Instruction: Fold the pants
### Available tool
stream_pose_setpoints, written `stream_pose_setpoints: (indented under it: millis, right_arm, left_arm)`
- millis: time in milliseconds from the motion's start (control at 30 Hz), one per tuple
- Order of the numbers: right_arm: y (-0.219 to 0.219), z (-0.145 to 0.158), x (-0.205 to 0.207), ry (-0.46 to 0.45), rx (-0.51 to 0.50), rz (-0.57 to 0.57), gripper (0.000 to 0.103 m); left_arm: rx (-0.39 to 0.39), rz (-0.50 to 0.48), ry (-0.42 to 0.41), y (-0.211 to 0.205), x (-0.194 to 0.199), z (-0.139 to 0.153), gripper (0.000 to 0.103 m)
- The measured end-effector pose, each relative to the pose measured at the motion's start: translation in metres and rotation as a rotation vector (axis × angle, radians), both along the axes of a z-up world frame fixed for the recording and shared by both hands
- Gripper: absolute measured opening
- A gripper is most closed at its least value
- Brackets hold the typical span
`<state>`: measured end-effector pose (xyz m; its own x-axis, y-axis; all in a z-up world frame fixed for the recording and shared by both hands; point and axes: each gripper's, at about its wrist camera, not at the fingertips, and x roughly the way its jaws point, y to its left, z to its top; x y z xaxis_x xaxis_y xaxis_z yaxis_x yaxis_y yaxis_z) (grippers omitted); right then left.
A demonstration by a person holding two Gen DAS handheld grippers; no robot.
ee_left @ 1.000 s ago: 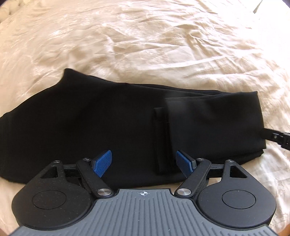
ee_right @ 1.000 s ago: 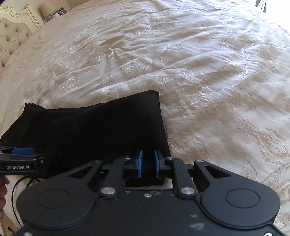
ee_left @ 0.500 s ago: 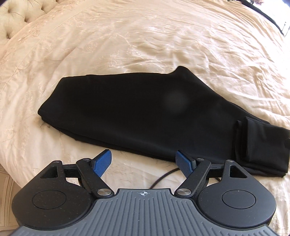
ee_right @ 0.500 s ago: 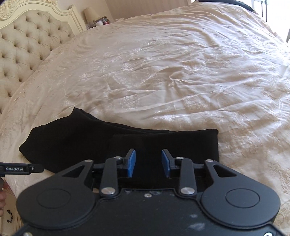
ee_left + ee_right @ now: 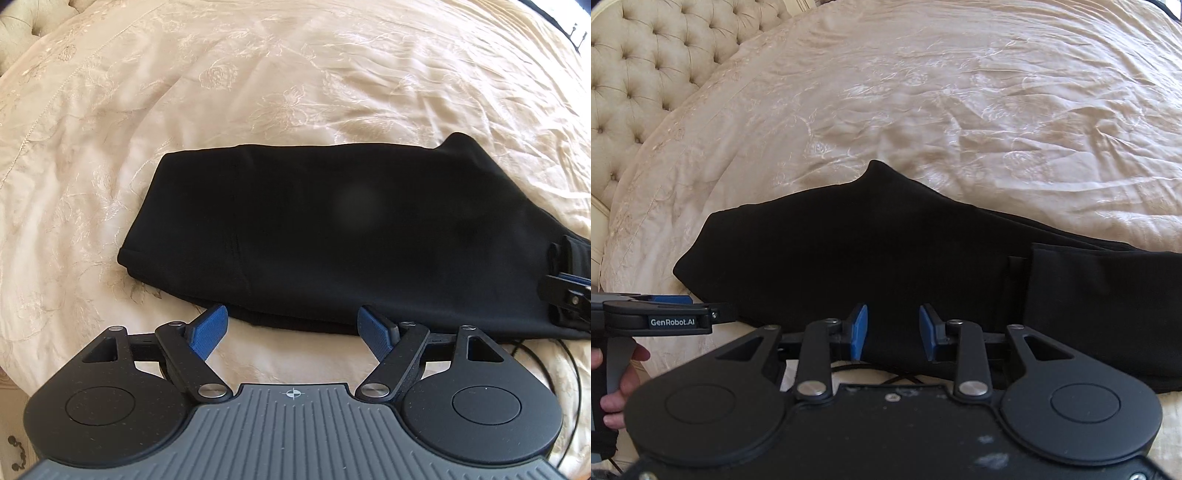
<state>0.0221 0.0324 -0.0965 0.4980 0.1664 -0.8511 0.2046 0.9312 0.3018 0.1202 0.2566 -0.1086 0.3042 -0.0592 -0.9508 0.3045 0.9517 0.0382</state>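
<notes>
Both grippers backed off | pants (image 5: 351, 229) just beyond fingers (image 5: 208, 328) | both spread, empty

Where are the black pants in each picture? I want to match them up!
Left wrist view: the black pants lie across the middle on the bedspread, just beyond the open left gripper.
Right wrist view: the black pants stretch across the middle and right, beyond the open right gripper.
Shared landmark: the pointed bump on the pants' far edge.
</notes>
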Motion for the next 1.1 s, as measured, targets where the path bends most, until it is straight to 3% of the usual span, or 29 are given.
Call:
stream_pose_setpoints:
  millis: [333, 633, 1100]
  right_arm:
    - [0.027, -0.017, 0.08, 0.047, -0.055, -0.055, 0.034]
    - [0.009, -0.038, 0.132, 0.086, -0.101, -0.134, 0.033]
    - [-0.005, -0.078, 0.181, 0.202, -0.09, -0.133, 0.031]
  left_arm:
    - [-0.038, -0.016, 0.017, 0.038, 0.047, 0.004, 0.077]
    - [-0.039, -0.043, -0.11, 0.055, 0.057, 0.02, 0.077]
    - [-0.027, 0.018, -0.083, 0.076, 0.074, -0.004, 0.077]
